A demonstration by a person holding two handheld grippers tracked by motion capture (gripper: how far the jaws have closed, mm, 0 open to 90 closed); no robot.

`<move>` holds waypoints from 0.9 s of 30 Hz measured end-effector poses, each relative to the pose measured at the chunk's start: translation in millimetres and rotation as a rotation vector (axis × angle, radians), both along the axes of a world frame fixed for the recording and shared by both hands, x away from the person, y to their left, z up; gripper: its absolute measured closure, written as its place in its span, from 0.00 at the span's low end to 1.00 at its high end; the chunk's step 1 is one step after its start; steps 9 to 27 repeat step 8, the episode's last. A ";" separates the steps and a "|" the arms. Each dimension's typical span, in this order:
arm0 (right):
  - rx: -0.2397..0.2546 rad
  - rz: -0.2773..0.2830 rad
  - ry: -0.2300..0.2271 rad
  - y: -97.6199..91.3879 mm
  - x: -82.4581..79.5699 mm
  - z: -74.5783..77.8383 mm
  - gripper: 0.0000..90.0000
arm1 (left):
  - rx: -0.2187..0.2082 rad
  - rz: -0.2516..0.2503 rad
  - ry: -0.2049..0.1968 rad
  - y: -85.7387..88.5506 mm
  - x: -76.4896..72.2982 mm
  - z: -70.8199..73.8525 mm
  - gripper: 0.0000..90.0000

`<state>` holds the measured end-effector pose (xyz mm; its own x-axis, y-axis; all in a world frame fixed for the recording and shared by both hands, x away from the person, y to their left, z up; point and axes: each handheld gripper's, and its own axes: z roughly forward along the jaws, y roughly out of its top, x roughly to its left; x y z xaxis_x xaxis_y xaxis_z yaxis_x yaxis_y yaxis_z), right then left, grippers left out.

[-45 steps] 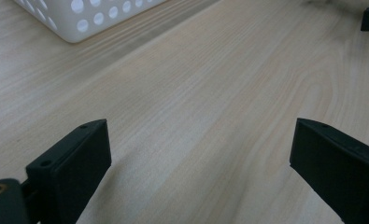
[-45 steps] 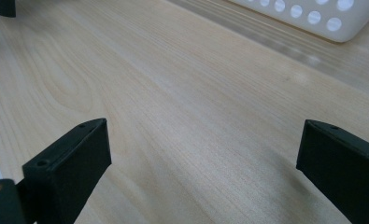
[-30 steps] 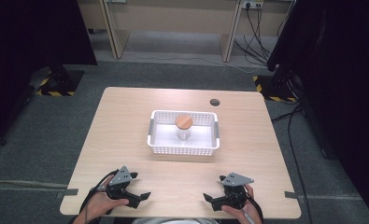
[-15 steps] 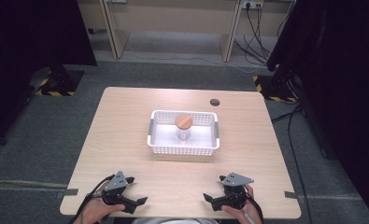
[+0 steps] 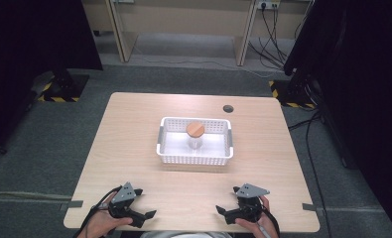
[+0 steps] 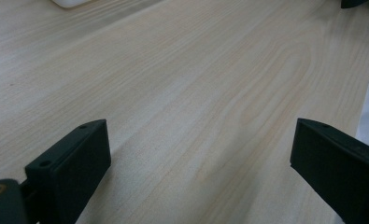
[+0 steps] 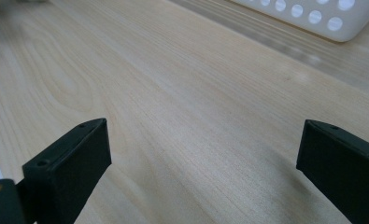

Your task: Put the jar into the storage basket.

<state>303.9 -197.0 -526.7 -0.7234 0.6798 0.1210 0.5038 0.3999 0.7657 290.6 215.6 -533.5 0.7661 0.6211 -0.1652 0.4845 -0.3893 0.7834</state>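
Two hand-held grippers are shown near the front edge of a light wooden surface (image 5: 134,129), well apart from each other. The left hand-held gripper (image 5: 143,214) is held at the front left corner, its jaws turned toward the middle of the front edge; the holding hand (image 5: 101,223) is seen beneath it. In the left gripper view, the left hand-held gripper (image 6: 198,158) is released: its two black jaws stand wide apart, with bare wood grain between them and nothing grasped. The right hand-held gripper (image 5: 224,212) is held at the front right, its jaws turned leftward, toward the other gripper; its grey three-cornered plate is seen on top. In the right gripper view, the right hand-held gripper (image 7: 203,161) is likewise released, the jaws spread wide over bare wood, with nothing between them.

A white perforated basket (image 5: 193,157) is placed at the centre of the surface, well apart from both grippers. Inside it, a clear jar (image 5: 195,143) with a round wooden lid (image 5: 195,129) is seen standing upright, toward the rear wall of the basket. A corner of the basket (image 7: 313,18) with its round holes is visible at the upper right of the right gripper view. A small dark round grommet (image 5: 228,108) is set into the surface behind the basket, toward the right. Grey carpeted floor (image 5: 59,148) surrounds the surface.
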 end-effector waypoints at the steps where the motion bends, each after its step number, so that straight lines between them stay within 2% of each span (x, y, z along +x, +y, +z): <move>1: 0.001 0.000 0.000 0.0 0.0 0.0 0.04 | 0.000 0.000 0.000 0.1 0.0 0.0 0.05; 27: 0.000 0.000 0.001 0.0 0.1 0.0 0.04 | -0.001 0.002 0.000 0.4 0.1 0.3 0.05</move>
